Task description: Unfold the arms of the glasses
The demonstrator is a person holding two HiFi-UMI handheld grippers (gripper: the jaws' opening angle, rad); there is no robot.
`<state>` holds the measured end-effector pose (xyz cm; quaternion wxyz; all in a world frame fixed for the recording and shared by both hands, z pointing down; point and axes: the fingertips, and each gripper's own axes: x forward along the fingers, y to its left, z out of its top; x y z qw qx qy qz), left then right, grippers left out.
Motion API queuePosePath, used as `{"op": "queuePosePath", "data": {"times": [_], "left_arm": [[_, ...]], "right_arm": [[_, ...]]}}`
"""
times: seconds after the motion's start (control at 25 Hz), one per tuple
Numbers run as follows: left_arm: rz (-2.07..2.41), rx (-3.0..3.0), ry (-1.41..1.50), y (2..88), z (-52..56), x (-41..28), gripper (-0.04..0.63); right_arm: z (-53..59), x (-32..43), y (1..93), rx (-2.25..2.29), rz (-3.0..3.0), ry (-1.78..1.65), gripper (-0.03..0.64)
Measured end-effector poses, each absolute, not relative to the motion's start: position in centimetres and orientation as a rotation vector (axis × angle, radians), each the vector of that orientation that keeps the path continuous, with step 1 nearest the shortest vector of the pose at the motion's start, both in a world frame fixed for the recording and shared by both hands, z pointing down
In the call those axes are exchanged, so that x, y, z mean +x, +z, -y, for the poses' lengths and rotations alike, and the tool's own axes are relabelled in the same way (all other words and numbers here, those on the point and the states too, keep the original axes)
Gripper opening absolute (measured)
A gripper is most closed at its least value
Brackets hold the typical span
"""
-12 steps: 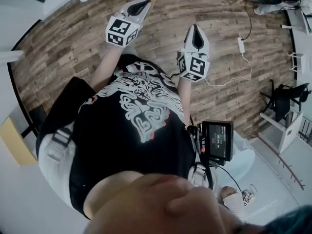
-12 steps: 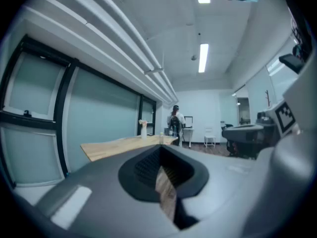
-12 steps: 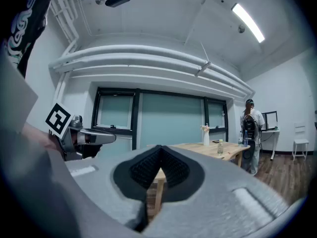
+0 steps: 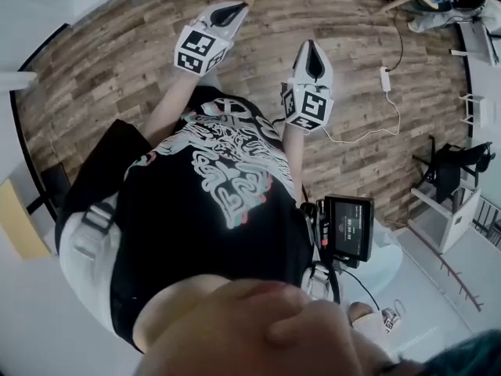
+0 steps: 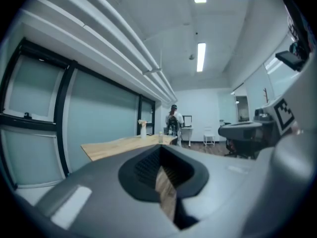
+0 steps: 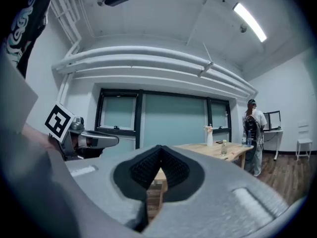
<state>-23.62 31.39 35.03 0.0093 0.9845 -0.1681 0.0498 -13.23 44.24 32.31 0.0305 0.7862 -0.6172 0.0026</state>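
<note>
Glasses job | left gripper (image 4: pixel 232 8) jaws together, holding nothing | right gripper (image 4: pixel 312 49) jaws together, holding nothing

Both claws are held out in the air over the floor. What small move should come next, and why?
Probably a step toward the light wooden table. The left gripper and right gripper are both shut and empty, held level above the brown wood-plank floor. No glasses show in any view, so nothing here can be unfolded yet.
</note>
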Motion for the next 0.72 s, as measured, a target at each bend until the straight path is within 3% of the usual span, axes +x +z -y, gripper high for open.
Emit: {"op": "queuePosePath", "data": {"times": [0.72], "left_arm": [[0.577, 3.019, 0.238, 38.1, -33.3, -24.7, -0.011]], "right_arm": [[-47.0, -12.6, 33.1, 2.437, 1.843, -0.031, -0.002]]}}
